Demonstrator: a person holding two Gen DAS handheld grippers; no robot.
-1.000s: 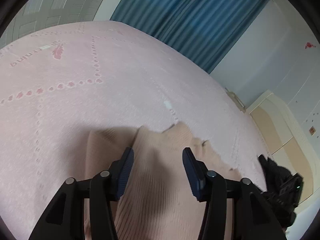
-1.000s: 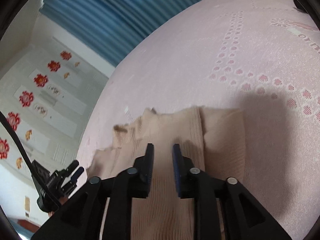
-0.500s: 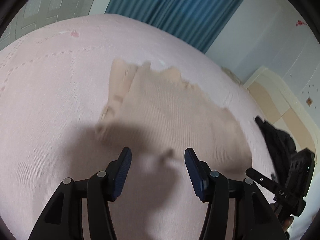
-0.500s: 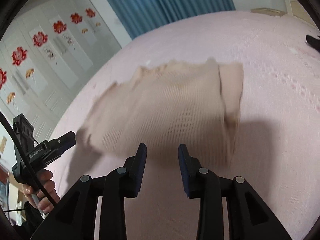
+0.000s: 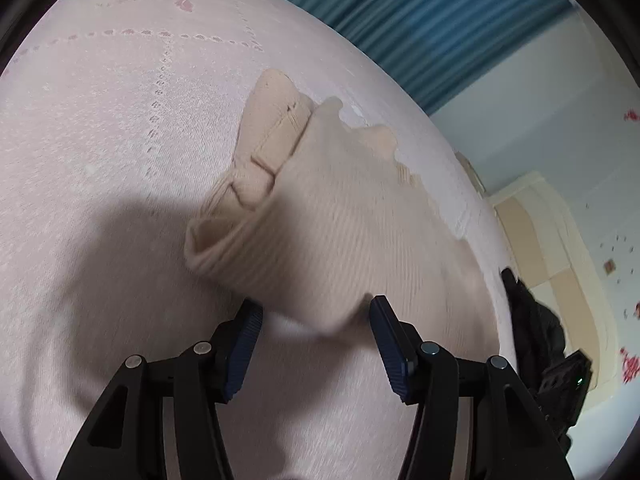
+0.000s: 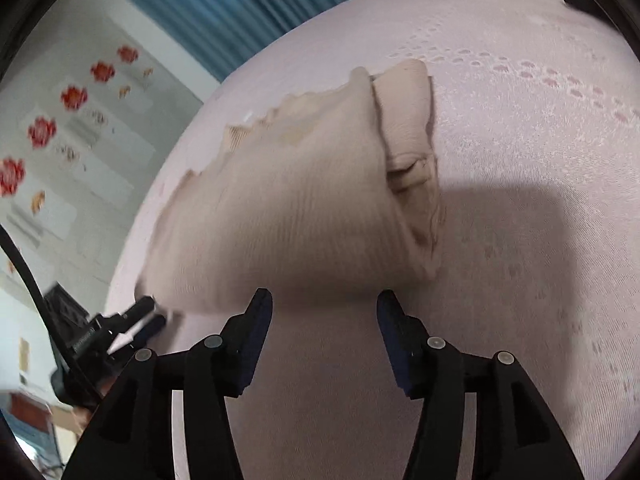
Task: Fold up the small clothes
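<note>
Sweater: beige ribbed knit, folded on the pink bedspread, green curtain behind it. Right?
Not quite: the curtain is blue, not green, as the left wrist view shows. The rest holds: the beige ribbed sweater lies folded on the pink bedspread.

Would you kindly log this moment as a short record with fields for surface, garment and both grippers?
surface: pink bedspread
garment: beige ribbed knit top, folded over, sleeve tucked at one side
left gripper: open, garment edge just ahead, nothing pinched
right gripper: jaws opening, nothing between them, garment edge just ahead
background: blue curtain
</note>
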